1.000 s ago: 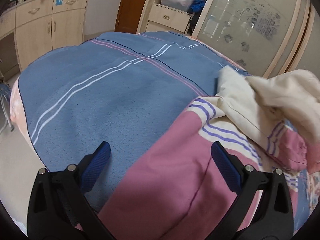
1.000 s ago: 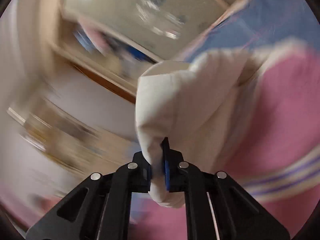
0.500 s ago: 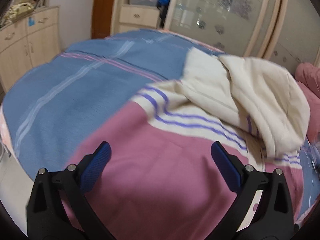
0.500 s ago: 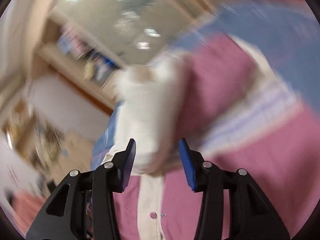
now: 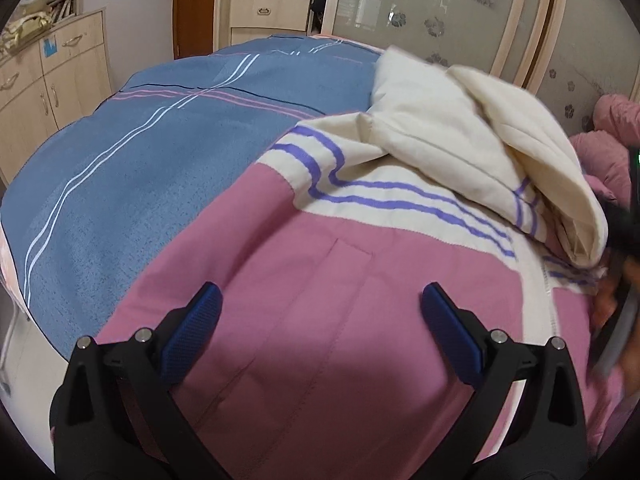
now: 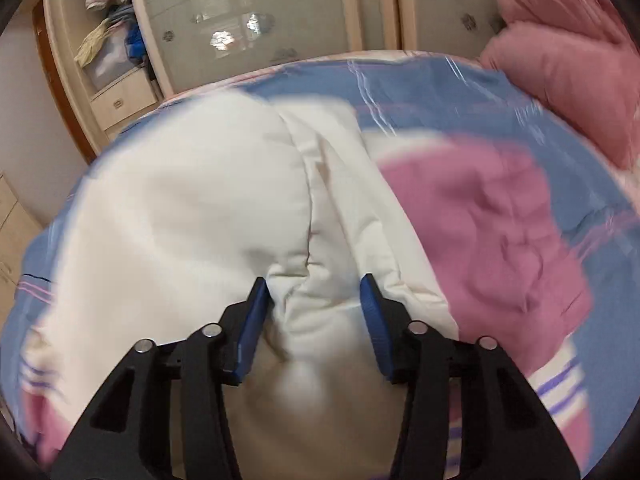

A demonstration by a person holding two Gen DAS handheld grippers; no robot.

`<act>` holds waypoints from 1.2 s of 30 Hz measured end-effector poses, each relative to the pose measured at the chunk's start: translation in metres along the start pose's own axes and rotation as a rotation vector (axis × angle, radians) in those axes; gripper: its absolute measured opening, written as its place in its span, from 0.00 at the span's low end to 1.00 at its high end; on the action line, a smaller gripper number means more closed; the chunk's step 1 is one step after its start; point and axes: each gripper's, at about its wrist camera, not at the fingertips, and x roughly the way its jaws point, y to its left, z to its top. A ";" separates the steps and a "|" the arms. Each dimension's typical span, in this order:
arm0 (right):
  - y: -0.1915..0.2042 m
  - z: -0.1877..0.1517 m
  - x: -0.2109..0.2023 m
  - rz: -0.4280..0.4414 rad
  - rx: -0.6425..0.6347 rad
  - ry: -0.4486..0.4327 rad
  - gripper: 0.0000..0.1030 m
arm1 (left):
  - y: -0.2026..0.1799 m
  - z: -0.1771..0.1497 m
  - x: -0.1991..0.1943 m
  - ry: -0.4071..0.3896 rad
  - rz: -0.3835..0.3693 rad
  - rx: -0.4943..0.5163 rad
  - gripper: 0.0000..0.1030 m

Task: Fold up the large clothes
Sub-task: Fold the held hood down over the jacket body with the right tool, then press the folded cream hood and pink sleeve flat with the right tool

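- Hovering over the pink body panel of the jacket (image 5: 340,340), the left gripper (image 5: 320,300) has its blue pads wide apart with nothing between them; the fabric lies flat directly beneath and ahead of the fingers.
- Just beyond the left gripper's fingertips, a straight stitched seam runs up the pink panel to a cream band crossed by purple stripes (image 5: 400,196).
- Ahead and to the right of that gripper, the cream hood (image 5: 480,140) is folded down over the striped band, its edge drooping toward the far right, where a blurred dark shape shows at the frame edge.
- Spreading ahead and to the left of it, the blue bedspread (image 5: 160,152) with thin white and pink lines carries the whole jacket.
- Farther off stand pale wooden cabinets (image 5: 60,72) to the left and a frosted sliding door (image 5: 440,8) straight ahead.
- Parted over the hood, the right gripper (image 6: 316,316) has its jaws standing open, a puckered ridge of cream cloth rising between the pads; whether the pads touch it cannot be told.
- Beyond and to the right of this gripper lies a rumpled pink sleeve (image 6: 500,232), blurred.
- Farthest right sits a pink quilted bundle (image 6: 568,52) on the bed.
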 end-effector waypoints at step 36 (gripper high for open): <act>-0.115 -0.004 -0.030 0.260 0.044 0.032 0.78 | -0.223 0.065 0.023 -0.155 -0.056 0.291 0.98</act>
